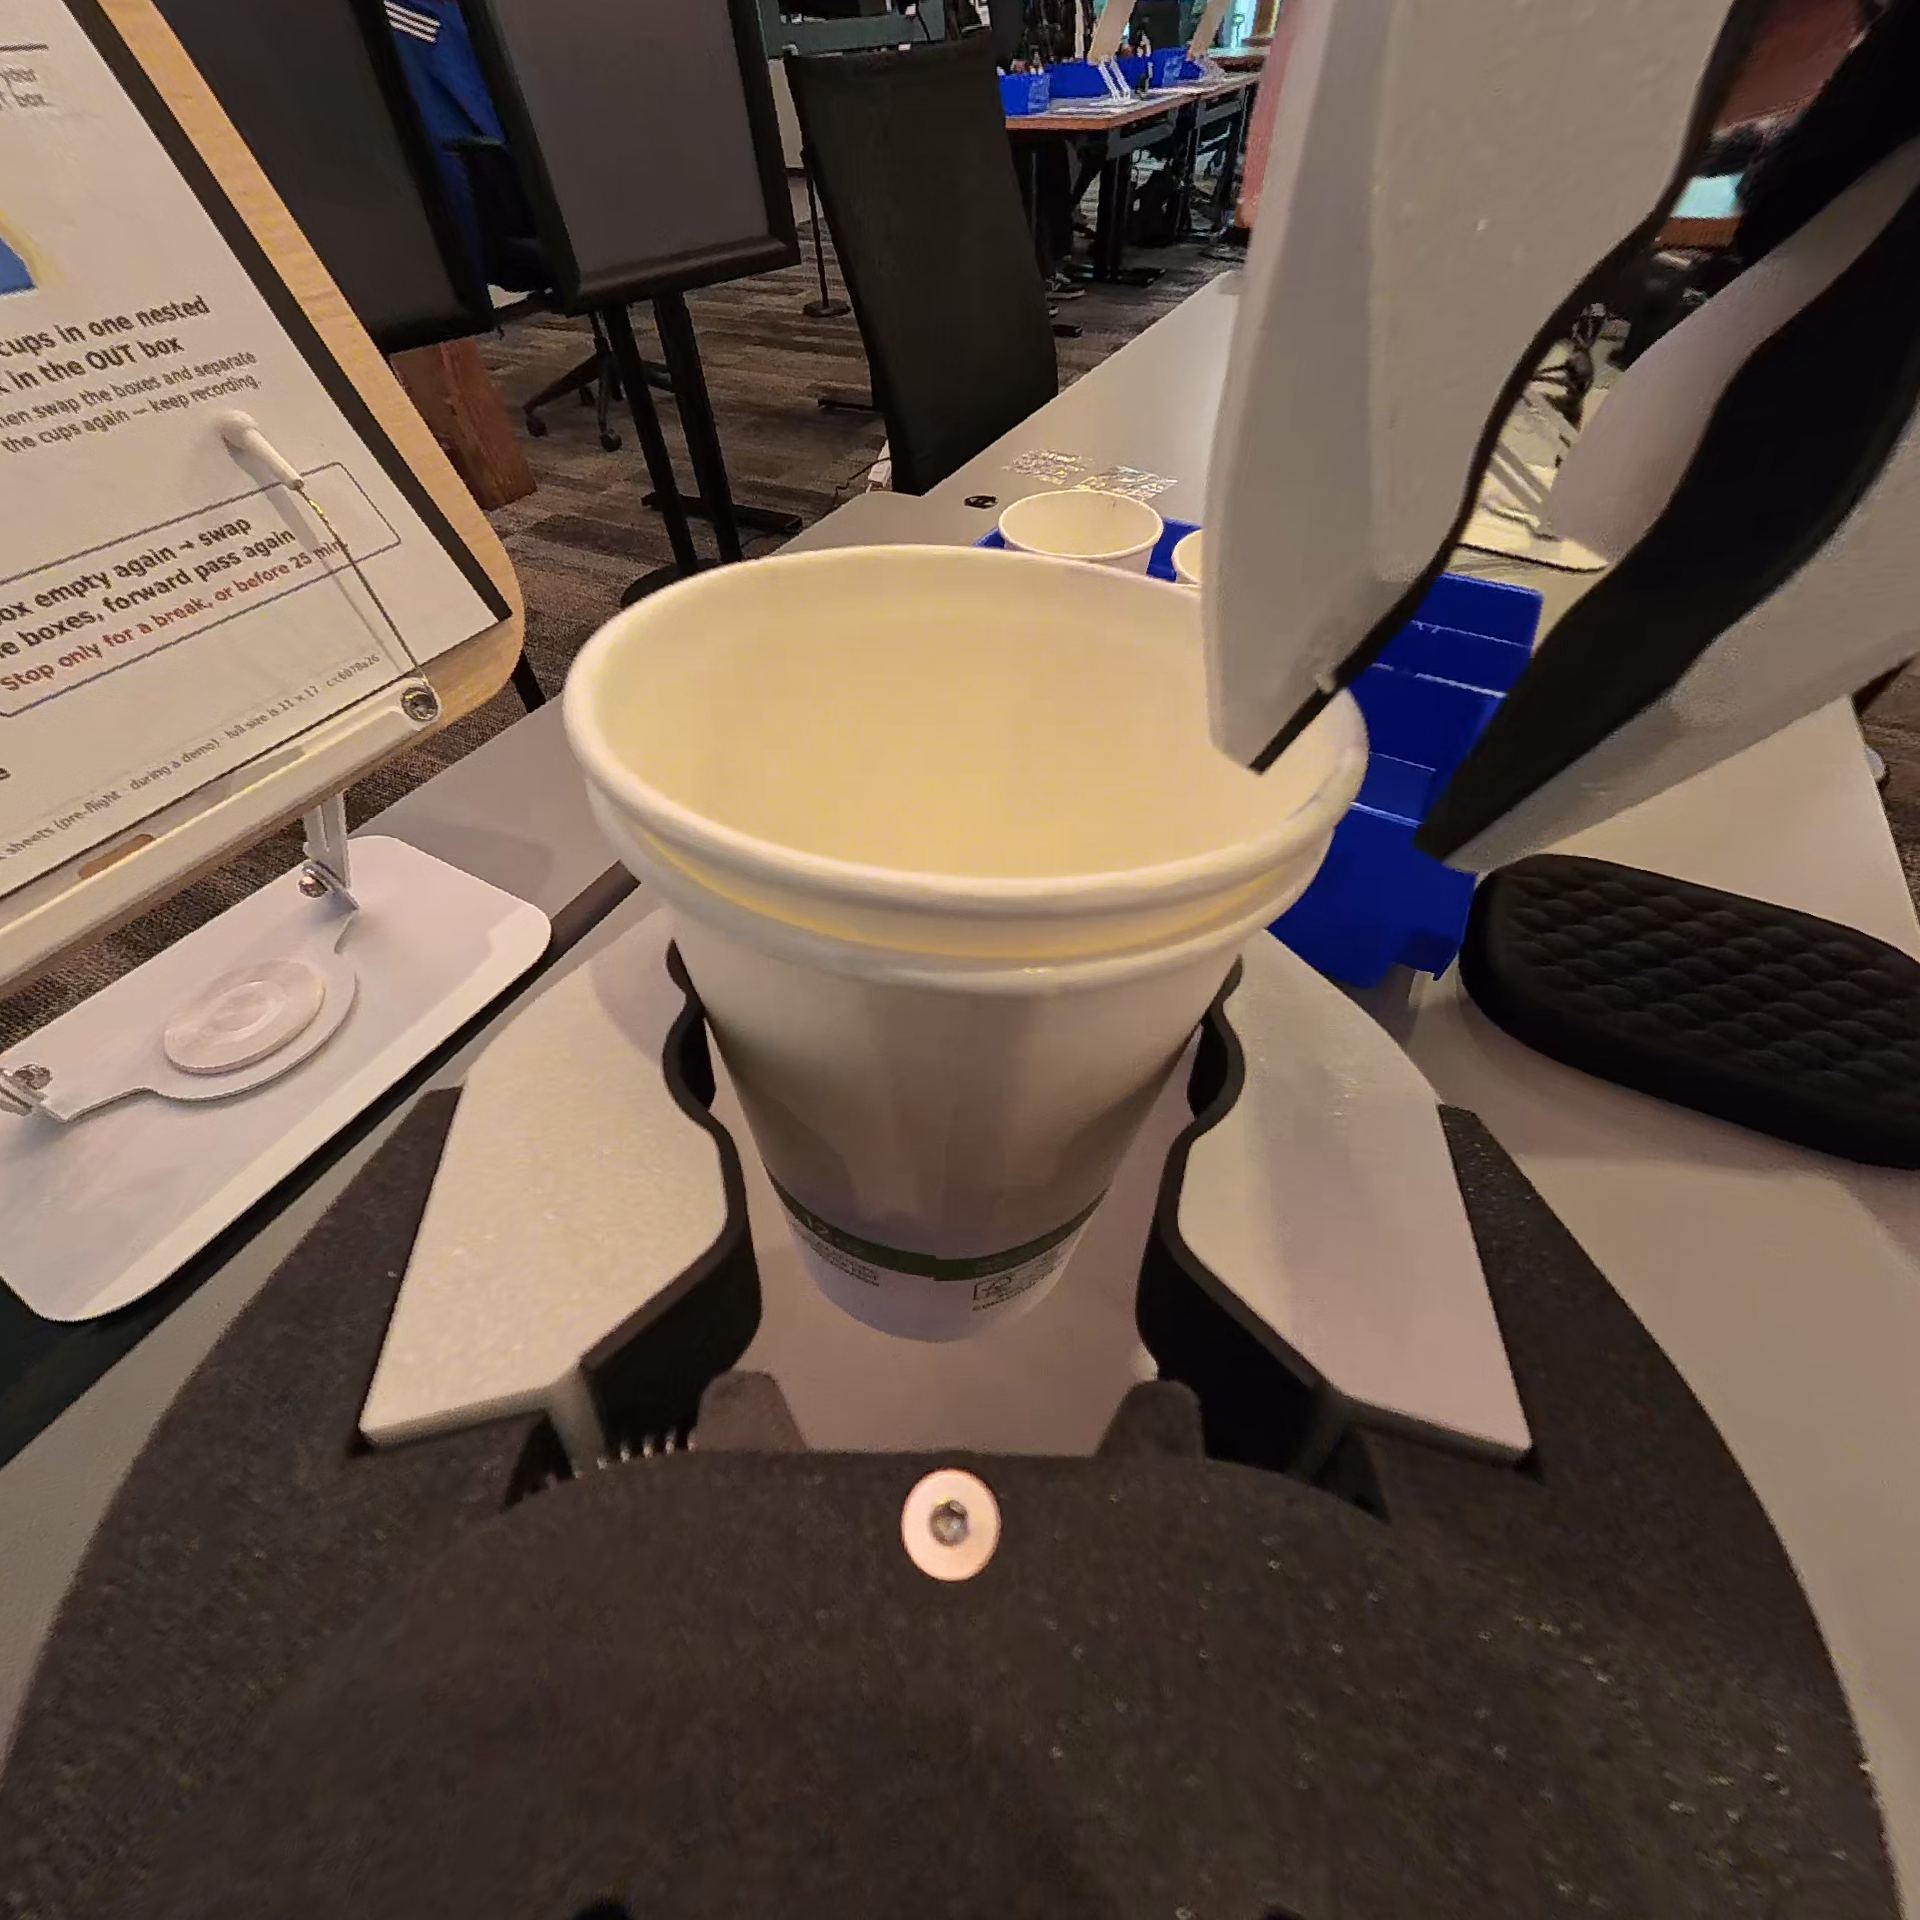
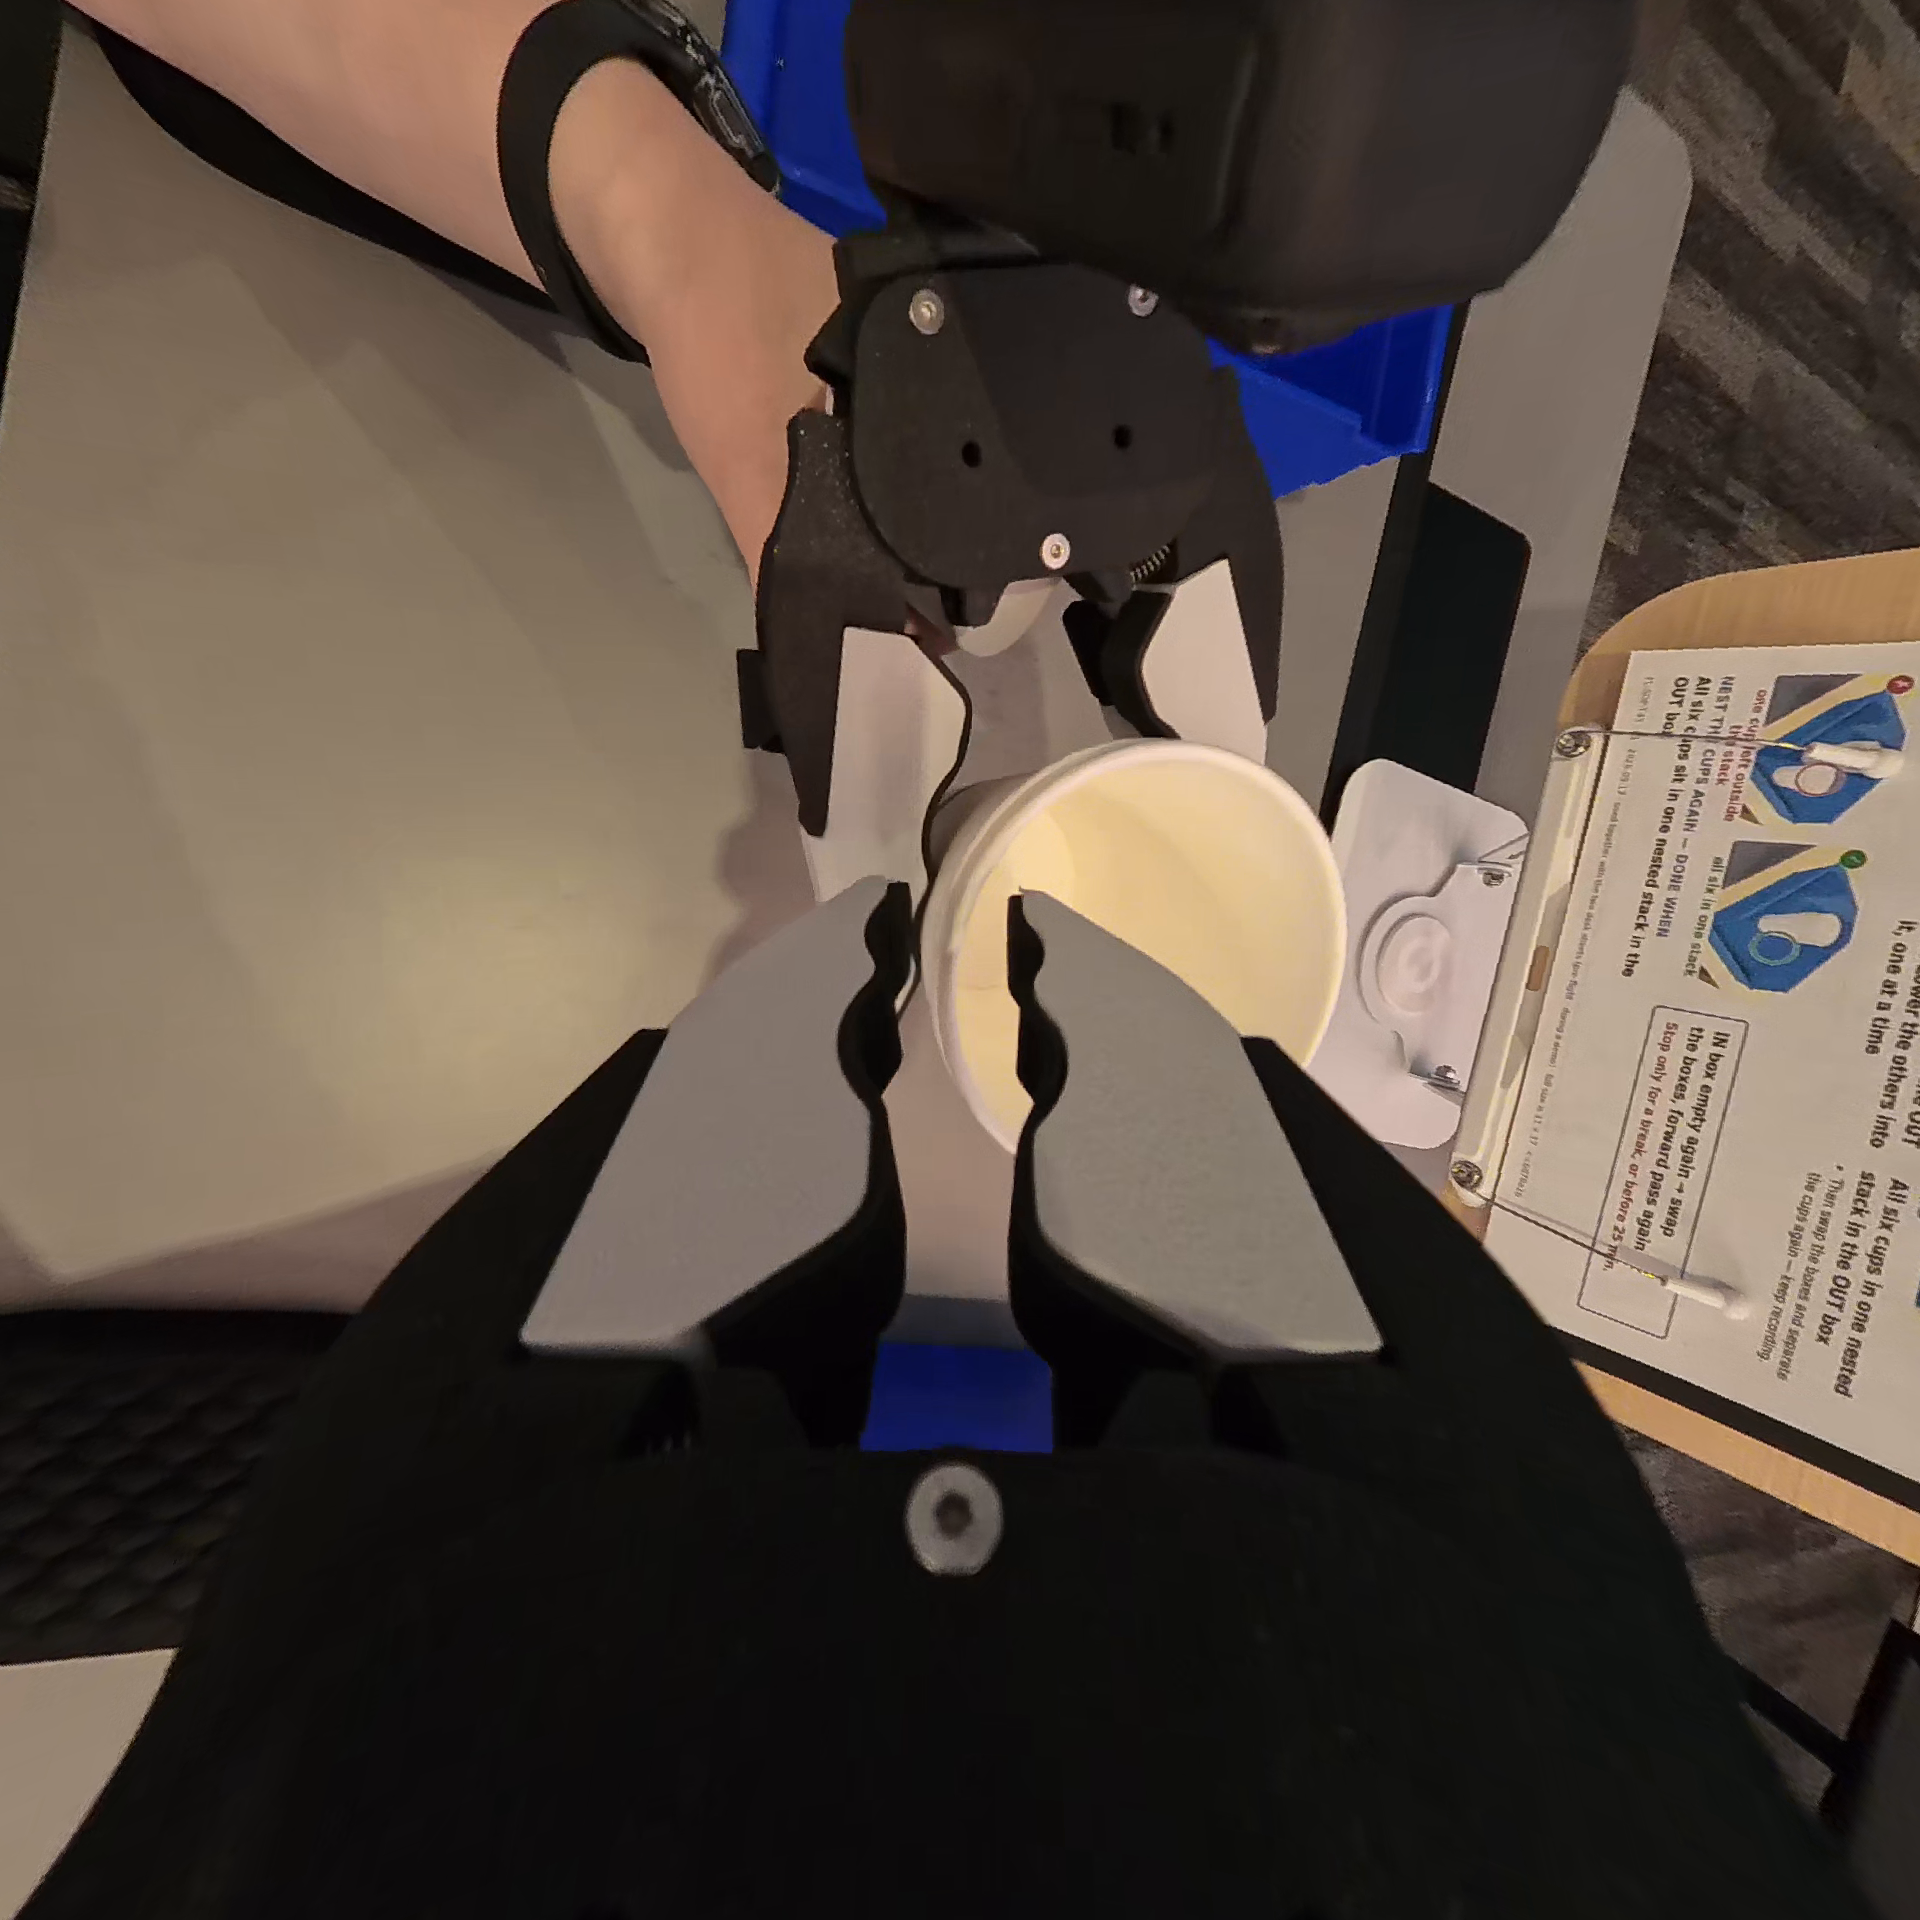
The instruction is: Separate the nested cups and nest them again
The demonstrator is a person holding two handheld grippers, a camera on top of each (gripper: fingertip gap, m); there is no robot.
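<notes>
The nested cups (image 1: 940,904) are taken as landmark. To their left an instruction board (image 1: 208,499) is propped on the bench (image 1: 1714,1299). The stack is clamped upright by the left gripper (image 1: 951,1132), clear of the bench. At its right rim, the right gripper (image 2: 961,904) is set narrowly parted astride the inner cup's wall, one finger inside, so upward separation seems intended.

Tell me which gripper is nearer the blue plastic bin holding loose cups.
Right. The right gripper hangs at the stack's rim beside the blue plastic bin; the left gripper sits further back.
</notes>
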